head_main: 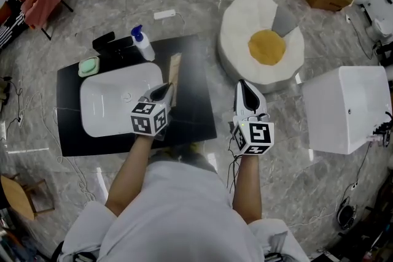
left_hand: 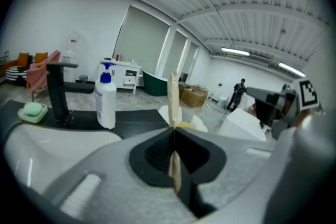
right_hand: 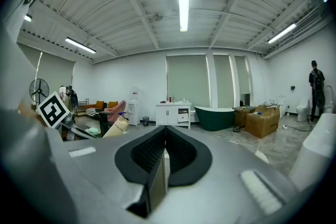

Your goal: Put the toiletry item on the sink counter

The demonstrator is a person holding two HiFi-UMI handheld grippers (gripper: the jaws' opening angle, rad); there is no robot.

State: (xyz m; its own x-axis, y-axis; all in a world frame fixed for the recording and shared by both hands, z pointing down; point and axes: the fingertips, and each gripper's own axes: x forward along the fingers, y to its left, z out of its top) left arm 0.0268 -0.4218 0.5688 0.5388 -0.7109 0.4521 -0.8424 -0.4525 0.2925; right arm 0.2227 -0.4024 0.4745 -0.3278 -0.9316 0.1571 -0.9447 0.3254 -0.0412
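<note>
- Left gripper [head_main: 162, 93] is clamped on just the item's [head_main: 175, 70] end, so it could slip into the basin [head_main: 116, 101] instead of onto the counter [head_main: 196, 110].
- Right gripper [head_main: 249, 95] is closed and empty, too far away to catch it.

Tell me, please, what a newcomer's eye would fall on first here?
The fried-egg-shaped cushion on the marble floor, right of the black counter, catches the eye first. Next, the left gripper is shut on a thin tan toiletry item beside the white sink; the right gripper is shut and empty.
</note>
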